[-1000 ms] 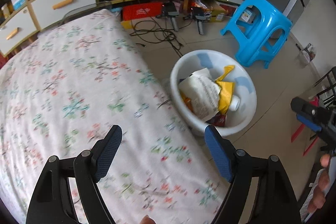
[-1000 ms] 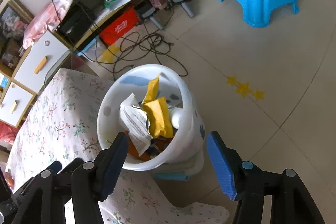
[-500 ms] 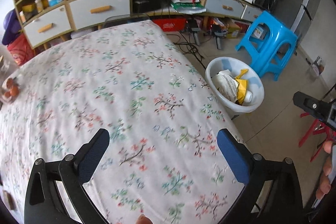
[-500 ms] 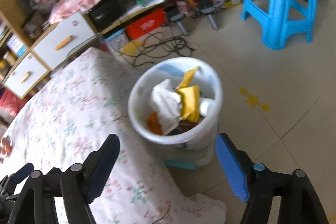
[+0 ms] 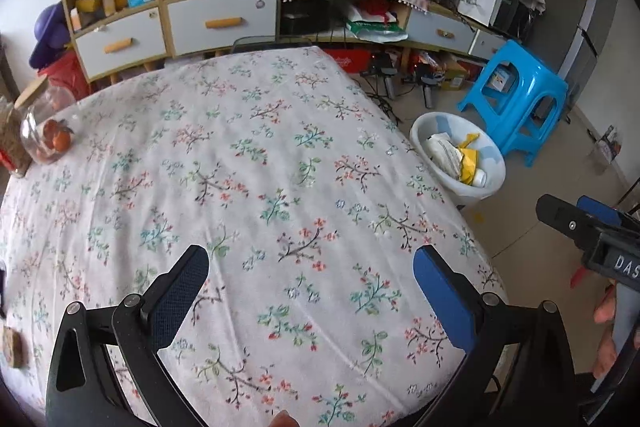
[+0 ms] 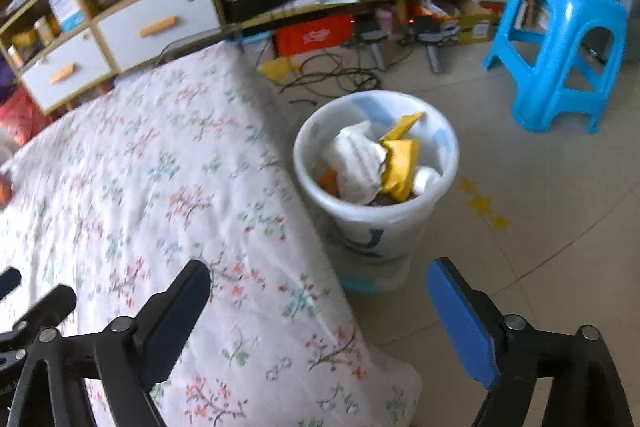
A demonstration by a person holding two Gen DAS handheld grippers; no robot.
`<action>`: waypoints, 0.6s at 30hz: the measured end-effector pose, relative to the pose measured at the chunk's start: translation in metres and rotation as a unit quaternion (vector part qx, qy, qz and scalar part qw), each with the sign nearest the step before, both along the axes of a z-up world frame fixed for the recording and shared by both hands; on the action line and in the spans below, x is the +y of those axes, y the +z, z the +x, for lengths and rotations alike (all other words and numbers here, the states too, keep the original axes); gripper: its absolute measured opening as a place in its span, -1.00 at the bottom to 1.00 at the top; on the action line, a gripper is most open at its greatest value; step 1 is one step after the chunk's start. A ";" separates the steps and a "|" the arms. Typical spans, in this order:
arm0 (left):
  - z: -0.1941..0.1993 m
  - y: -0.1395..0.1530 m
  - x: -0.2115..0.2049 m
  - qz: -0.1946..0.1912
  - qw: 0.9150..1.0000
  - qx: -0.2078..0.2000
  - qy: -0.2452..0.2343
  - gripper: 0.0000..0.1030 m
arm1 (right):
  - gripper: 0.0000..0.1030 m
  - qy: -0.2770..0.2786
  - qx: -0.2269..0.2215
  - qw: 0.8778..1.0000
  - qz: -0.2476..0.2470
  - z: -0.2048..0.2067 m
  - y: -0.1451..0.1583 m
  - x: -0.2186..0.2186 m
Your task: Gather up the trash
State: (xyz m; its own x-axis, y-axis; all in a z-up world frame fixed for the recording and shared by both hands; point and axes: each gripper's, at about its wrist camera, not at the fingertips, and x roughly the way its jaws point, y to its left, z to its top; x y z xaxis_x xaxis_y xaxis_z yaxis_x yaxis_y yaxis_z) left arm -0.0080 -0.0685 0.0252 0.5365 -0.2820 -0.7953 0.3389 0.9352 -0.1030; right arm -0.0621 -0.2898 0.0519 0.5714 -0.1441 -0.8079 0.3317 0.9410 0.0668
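With the round white plastic trash bin holding crumpled paper and yellow wrappers beside the floral-clothed table, left claw and right claw both hang apart and empty, probably finished.

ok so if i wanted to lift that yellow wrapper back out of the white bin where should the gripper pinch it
Pinch the upturned corner of the yellow wrapper, which pokes up near the rim of the white bin, coming straight down from above. That flap stands fairly free of the crumpled white paper beside it, so open fingers could probably close across it; the bin wall blocks any side approach. Both the right gripper and left gripper are open and empty.
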 end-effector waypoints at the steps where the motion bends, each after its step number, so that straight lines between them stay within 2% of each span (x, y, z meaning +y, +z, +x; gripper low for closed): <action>1: 0.000 -0.001 0.003 -0.002 1.000 0.002 0.004 1.00 | 0.90 0.001 0.000 1.000 -0.011 0.000 0.000 0.005; 3: 0.000 -0.001 0.008 -0.005 1.000 0.006 0.012 1.00 | 0.97 0.007 0.000 1.000 -0.025 -0.001 -0.001 0.012; 8: 0.000 -0.002 0.015 -0.011 0.999 0.007 0.030 1.00 | 0.98 0.022 0.003 0.999 -0.048 0.003 -0.003 0.025; 18: -0.002 0.000 0.012 -0.015 0.999 0.005 0.030 1.00 | 0.98 0.043 0.004 0.998 -0.053 0.008 -0.007 0.040</action>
State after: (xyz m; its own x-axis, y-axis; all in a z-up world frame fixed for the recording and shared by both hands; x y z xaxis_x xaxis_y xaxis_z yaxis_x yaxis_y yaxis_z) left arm -0.0102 -0.0562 0.0249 0.5448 -0.2726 -0.7930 0.2806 0.9504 -0.1340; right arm -0.0545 -0.2493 0.0451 0.5781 -0.1794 -0.7960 0.2501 0.9675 -0.0365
